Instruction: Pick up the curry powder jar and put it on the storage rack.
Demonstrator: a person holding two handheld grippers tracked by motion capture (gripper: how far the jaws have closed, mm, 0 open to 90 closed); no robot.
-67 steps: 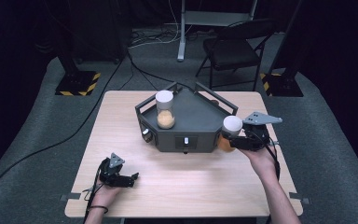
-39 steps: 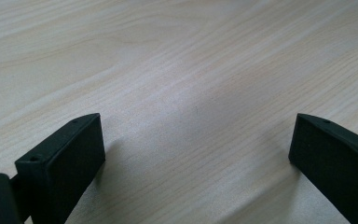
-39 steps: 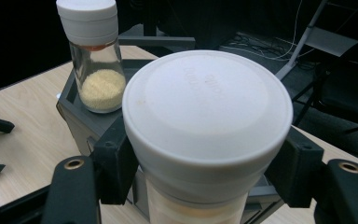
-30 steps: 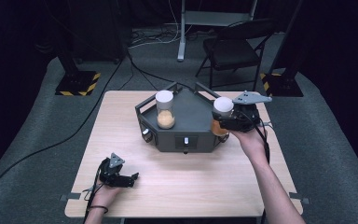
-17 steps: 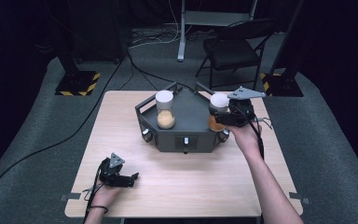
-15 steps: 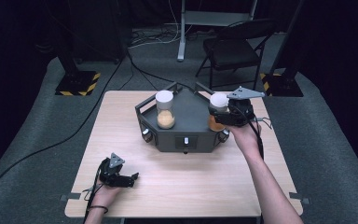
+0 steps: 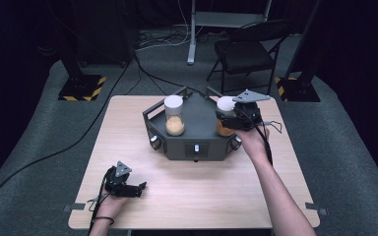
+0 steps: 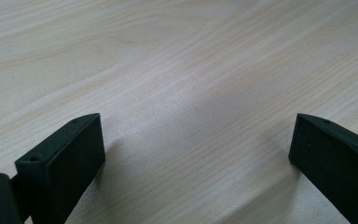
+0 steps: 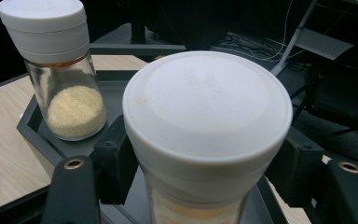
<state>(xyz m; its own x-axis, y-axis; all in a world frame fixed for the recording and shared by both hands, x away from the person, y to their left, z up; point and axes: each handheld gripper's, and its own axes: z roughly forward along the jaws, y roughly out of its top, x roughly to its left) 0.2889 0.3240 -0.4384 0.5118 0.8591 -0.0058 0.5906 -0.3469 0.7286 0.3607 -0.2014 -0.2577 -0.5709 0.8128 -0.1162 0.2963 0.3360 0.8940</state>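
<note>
Nearest, at the front left of the desk (image 7: 202,196): left hand-held gripper (image 7: 137,189) resting low on the wood, jaws spread wide with nothing but bare grain between them in the left gripper view, well apart from everything else. Farther in, at the middle of the desk: dark six-sided tray (image 7: 197,125) with knobs along its front face and a raised rim. Over the tray's right part: right hand-held gripper (image 7: 229,120) clamped on a jar (image 9: 207,135), jaws pressing its sides just under the white lid, orange contents dimly visible through the glass below. Jar upright, long axis vertical, straight ahead of and between the jaws, so no reaching left to do; the right hand clearly the nearer and the only one engaged. Cannot tell whether the jar's base touches the tray floor or hangs just above it, since lid and jaws hide the bottom. Likely next move, judged from the pose: setting the jar straight down inside the rim, then parting the jaws. On the tray's left part: second jar (image 7: 174,116), also upright, white-capped, part full of pale yellow-orange grains, near but apart from the held one, with open tray floor between. Little in the way, then, save the tray's rim on the right and that neighbour on the left. Beyond the desk: a folding chair (image 7: 248,49), cables across the carpet, stand bases with yellow-black striping.
</note>
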